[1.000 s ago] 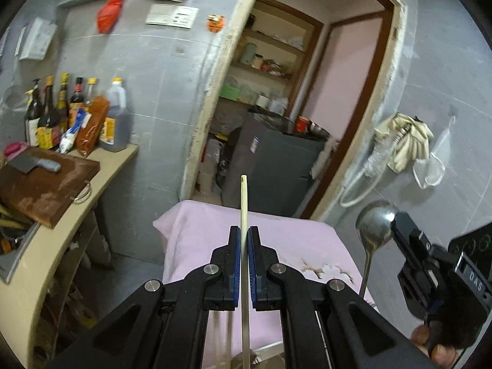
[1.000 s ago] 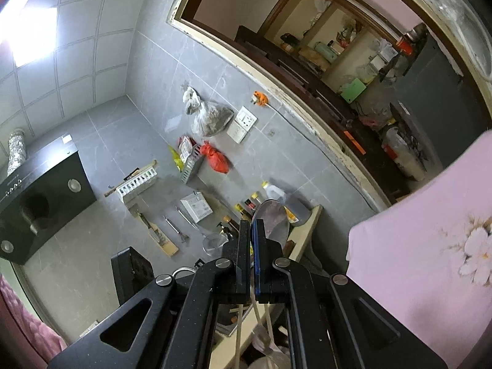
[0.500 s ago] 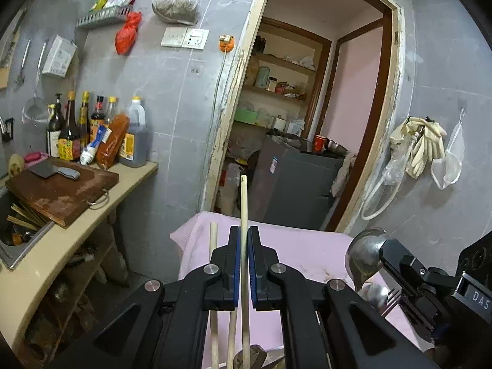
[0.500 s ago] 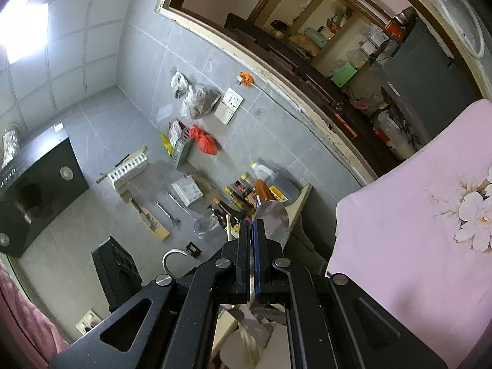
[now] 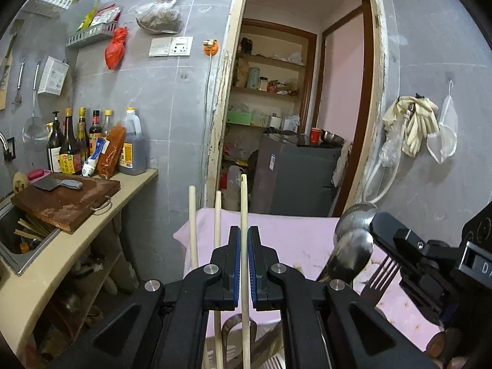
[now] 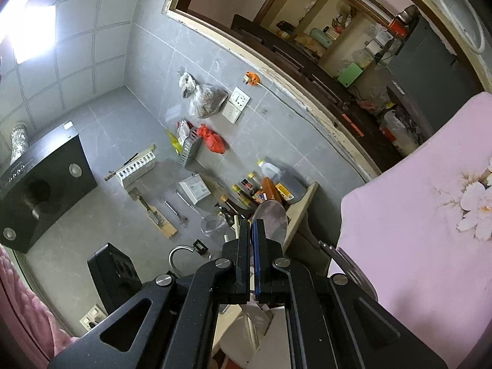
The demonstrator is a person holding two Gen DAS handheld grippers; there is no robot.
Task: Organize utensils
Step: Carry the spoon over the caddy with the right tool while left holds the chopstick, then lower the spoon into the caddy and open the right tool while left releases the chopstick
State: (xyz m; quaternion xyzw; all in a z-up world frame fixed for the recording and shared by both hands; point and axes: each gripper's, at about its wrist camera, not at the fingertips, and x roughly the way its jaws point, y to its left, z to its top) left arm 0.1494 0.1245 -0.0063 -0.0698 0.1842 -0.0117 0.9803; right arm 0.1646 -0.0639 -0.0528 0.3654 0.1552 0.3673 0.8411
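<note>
Grey tiled walls close off a small kitchen, with an open doorway at twelve o'clock in the left wrist view. At nine o'clock runs a beige counter [image 5: 77, 246] carrying a wooden chopping board [image 5: 66, 201] with a cleaver on it, and a row of sauce bottles [image 5: 92, 144] stands against the wall behind. A sink at the far left edge has a few chopsticks lying in it.

Moving toward the centre, two loose chopsticks [image 5: 193, 230] stand upright at about eleven o'clock of the left gripper [image 5: 244, 264], seemingly already dropped into a holder whose rim is only half visible at six o'clock. The left gripper's jaws are clenched on a third chopstick [image 5: 244, 203], which is upright and rises above them. Behind lies a pink cloth [image 5: 292, 230] with a flower print.

At three o'clock the right gripper [image 5: 378, 224] has its jaws pinched tight on the handle of a metal spoon [image 5: 356, 218], bowl up. A second spoon and a fork [image 5: 381, 273] stand just below it, apparently in the same holder. From the right wrist view the spoon's bowl [image 6: 270, 218] shows at twelve o'clock, just past the jaws.

By my reading the sorting is well along: several utensils stand stowed, while the held chopstick and spoon are not yet released, and the chopsticks in the sink may remain.
</note>
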